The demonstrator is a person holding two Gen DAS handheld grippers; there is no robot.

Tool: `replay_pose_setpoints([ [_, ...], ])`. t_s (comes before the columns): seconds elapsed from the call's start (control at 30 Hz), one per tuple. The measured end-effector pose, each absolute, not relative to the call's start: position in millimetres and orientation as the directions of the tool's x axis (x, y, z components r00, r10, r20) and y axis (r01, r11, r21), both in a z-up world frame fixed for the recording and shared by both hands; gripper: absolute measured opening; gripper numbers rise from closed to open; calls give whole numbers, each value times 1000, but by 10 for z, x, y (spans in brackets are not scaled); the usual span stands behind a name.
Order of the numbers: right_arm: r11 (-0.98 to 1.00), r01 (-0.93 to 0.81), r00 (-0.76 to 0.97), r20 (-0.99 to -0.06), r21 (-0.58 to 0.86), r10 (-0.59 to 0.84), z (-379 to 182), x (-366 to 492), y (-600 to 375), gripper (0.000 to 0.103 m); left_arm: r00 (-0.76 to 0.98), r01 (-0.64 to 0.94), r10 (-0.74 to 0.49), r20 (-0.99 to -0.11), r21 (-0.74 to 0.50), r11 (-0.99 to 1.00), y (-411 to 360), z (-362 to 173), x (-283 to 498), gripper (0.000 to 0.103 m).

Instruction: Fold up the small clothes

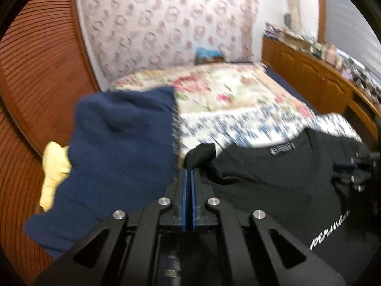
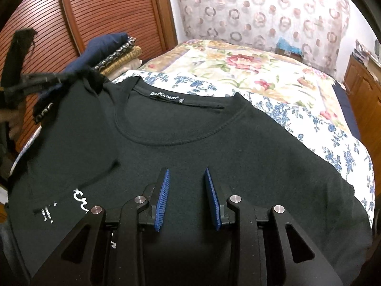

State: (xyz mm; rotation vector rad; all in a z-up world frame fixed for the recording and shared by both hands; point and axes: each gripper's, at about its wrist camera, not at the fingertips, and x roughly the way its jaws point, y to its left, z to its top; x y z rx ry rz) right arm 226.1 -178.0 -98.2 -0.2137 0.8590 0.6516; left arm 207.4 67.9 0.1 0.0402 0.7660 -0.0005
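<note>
A black T-shirt (image 2: 190, 143) with a white neck label and white lettering lies front up on the bed, collar away from me. My left gripper (image 1: 189, 170) is shut on a fold of the shirt's sleeve (image 1: 200, 153), with black cloth sticking up past the blue pads. In the right wrist view the left gripper (image 2: 64, 78) shows at the shirt's left shoulder, lifting that corner. My right gripper (image 2: 187, 170) hovers open over the shirt's chest, its pads apart with nothing pinched between them. The right gripper (image 1: 343, 166) shows blurred at the shirt's far side in the left wrist view.
A stack of folded clothes (image 2: 119, 52) topped by a navy garment (image 1: 119, 143) sits left of the shirt, with a yellow cloth (image 1: 54, 166) beside it. The floral bedspread (image 2: 238, 64) stretches beyond. A louvred wooden door (image 2: 95, 7) stands left, a cluttered wooden cabinet (image 1: 309, 71) right.
</note>
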Motion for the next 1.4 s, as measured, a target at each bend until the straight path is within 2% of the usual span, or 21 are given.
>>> replay_pose_setpoints([
  [0.27,788,-612,478,-761,68,438,-978,2266,-1749,30,719,-40,33,-694,7,999,922,-36,2112,1],
  [0.4,788,-612,478,-761,69,438,-987,2268,-1742,30,724,-38,25,-689,-4,999,905,-41,2087,5],
  [0.5,788,-612,479,-762,67,437,-987,2267,-1742,30,744,-22,13,-668,-6,1000,851,8,2021,12],
  [0.73,801,-597,503,-766,26,400,-950,2226,-1756,31,781,51,-49,-622,-15,999,682,116,1797,40],
  [0.87,834,-551,562,-732,16,385,-770,2120,-1962,31,782,104,-112,-614,-48,993,575,105,1693,53],
  [0.93,855,-519,597,-712,9,370,-682,2044,-2111,32,773,138,-147,-617,-62,988,483,50,1637,53],
  [0.97,866,-500,612,-705,7,359,-649,2012,-2190,38,770,145,-154,-619,-66,987,441,33,1619,54],
  [1.03,896,-445,643,-691,15,330,-588,1929,-2423,43,757,160,-168,-632,-71,985,359,-64,1592,54],
  [1.4,991,-134,686,-721,16,104,-650,1528,-3683,44,673,250,-219,-707,-61,966,25,-469,1622,54],
])
